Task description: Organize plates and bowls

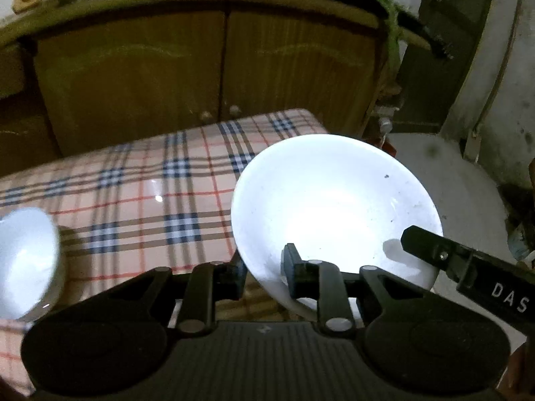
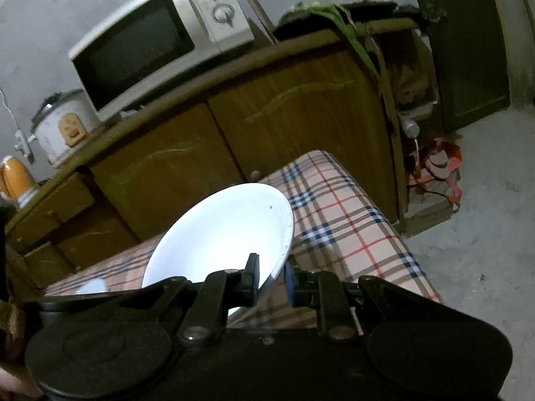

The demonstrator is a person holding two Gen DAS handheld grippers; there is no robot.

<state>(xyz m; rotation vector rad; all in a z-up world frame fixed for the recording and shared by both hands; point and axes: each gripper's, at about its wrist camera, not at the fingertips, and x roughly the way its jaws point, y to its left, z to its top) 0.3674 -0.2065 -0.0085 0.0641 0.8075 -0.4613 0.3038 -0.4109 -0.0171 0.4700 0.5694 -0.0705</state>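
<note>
A white bowl (image 1: 334,207) hangs tilted above the plaid-covered table (image 1: 133,197). My left gripper (image 1: 264,267) is shut on its near rim, one finger inside and one outside. The right gripper's finger (image 1: 431,247) reaches onto the bowl's right rim. In the right wrist view the same bowl (image 2: 217,234) is at centre left, and my right gripper (image 2: 271,277) is shut on its edge. A second white bowl (image 1: 26,260) rests on the table at the left; a sliver of it (image 2: 92,286) shows behind the held bowl.
A brown wooden cabinet (image 2: 284,117) stands behind the table, with a microwave (image 2: 150,40) and a white rice cooker (image 2: 63,127) on top. A red bag (image 2: 438,170) lies on the grey concrete floor (image 2: 485,267) to the right of the table.
</note>
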